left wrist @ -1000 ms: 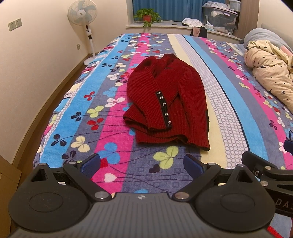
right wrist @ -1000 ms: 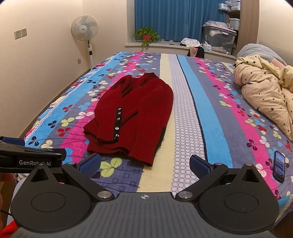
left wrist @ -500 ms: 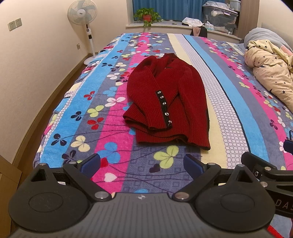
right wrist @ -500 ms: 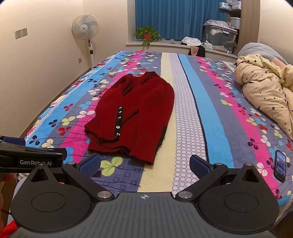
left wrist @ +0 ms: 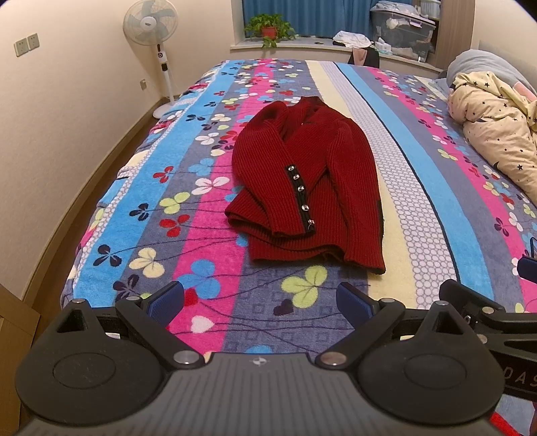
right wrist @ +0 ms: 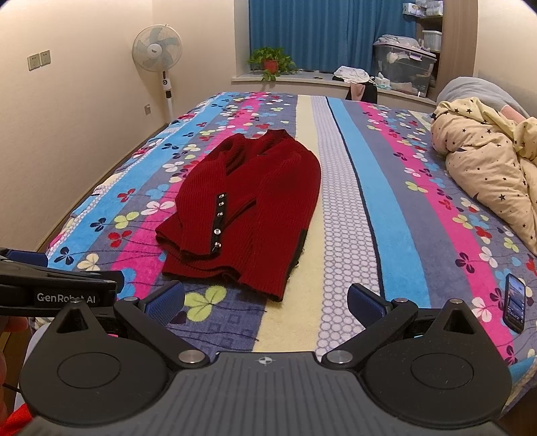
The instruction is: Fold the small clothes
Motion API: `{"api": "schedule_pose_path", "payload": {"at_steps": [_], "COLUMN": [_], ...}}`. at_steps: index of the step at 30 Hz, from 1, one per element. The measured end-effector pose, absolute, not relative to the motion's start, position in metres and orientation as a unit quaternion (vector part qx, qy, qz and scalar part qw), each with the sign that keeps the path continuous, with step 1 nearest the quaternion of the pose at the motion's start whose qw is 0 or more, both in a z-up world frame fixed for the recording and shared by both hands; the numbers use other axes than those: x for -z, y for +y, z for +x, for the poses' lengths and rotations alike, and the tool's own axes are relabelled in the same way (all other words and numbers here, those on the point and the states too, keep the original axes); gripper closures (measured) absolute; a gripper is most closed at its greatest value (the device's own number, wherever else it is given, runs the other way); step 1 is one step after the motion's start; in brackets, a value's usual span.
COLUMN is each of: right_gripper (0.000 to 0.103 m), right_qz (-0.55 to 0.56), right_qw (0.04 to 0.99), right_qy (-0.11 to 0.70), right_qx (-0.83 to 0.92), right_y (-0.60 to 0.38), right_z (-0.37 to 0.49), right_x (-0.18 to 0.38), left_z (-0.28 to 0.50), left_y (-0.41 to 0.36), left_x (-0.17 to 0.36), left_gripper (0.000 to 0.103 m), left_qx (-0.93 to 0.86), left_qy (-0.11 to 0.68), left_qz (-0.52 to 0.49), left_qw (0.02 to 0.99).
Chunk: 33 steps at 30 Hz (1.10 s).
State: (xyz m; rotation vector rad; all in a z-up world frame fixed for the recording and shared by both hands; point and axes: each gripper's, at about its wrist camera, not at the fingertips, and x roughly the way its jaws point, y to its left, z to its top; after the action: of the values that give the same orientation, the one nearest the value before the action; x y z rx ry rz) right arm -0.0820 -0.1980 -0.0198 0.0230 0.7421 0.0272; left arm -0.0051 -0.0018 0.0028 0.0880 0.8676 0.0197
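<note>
Knitwear first: the dark red ribbed cardigan [left wrist: 308, 177] lies flat on the bed's fleece blanket with blue, pink and cream stripes and clover flowers [left wrist: 188, 187], partly folded, both sleeves laid inward over the body, and a black band with small shiny buttons [left wrist: 299, 198] running down the sleeve on the left side of the view. Its hem points toward me and its collar toward the window. My left fingers [left wrist: 258, 300] hover above the near end of the bed, their blue pads spread wide with nothing between them, well apart from the cardigan's hem. My right fingers [right wrist: 265, 302] are likewise spread wide and empty, just beside the left ones, and from their camera the cardigan [right wrist: 248, 208] sits ahead and to the left, its right edge touching the cream stripe. The black body of my left gripper shows at the left edge of that view. A dark smartphone [right wrist: 514, 302] lies on the blanket to the right, well apart from the cardigan. A crumpled cream quilt with small dark stars [right wrist: 486, 167] is heaped along the bed's right side. A white standing fan [right wrist: 157, 50] stands by the wall on the left, and a green potted plant in a red pot [right wrist: 270, 62] sits on the window ledge before the blue curtain [right wrist: 322, 30].
</note>
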Motion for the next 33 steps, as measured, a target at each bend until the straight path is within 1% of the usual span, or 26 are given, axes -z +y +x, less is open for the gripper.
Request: {"api": "schedule_pose_path", "payload": {"at_steps": [15,21,23,25,29,31,32,33], "right_gripper": [0.001,0.001,0.001,0.001,0.001,0.001,0.002,0.005], "right_qz": [0.013,0.008,0.002,0.022,0.095,0.13,0.159,0.189], "right_qw": [0.927,0.926,0.927,0.926,0.894,0.873,0.864,0.857], "right_qy": [0.374,0.377,0.373,0.376,0.437,0.467,0.473,0.472], "right_qx": [-0.018,0.011,0.034,0.033,0.012,0.049,0.071,0.084], "right_y": [-0.198,-0.21,-0.22,-0.232,-0.254,-0.264,-0.271,-0.276], "right_z": [-0.076,-0.046,-0.024,0.006,0.084,0.126,0.145,0.159], "right_x": [0.022,0.037,0.053,0.076,0.139,0.171,0.186,0.198], "left_z": [0.0,0.014,0.02,0.028,0.044,0.054,0.058,0.063], "left_y": [-0.001,0.011,0.019,0.026,0.042,0.048,0.05,0.051], "left_x": [0.006,0.019,0.027,0.034,0.046,0.051,0.052,0.054], "left_gripper": [0.005,0.004,0.004,0.004,0.004,0.004,0.004,0.004], "left_qx": [-0.011,-0.03,-0.04,-0.053,-0.078,-0.091,-0.095,-0.1], "left_qy": [0.428,0.443,0.452,0.465,0.488,0.498,0.502,0.507], "left_qz": [0.042,0.043,0.04,0.039,0.042,0.046,0.048,0.052], "left_qw": [0.903,0.895,0.89,0.883,0.868,0.861,0.858,0.855]}}
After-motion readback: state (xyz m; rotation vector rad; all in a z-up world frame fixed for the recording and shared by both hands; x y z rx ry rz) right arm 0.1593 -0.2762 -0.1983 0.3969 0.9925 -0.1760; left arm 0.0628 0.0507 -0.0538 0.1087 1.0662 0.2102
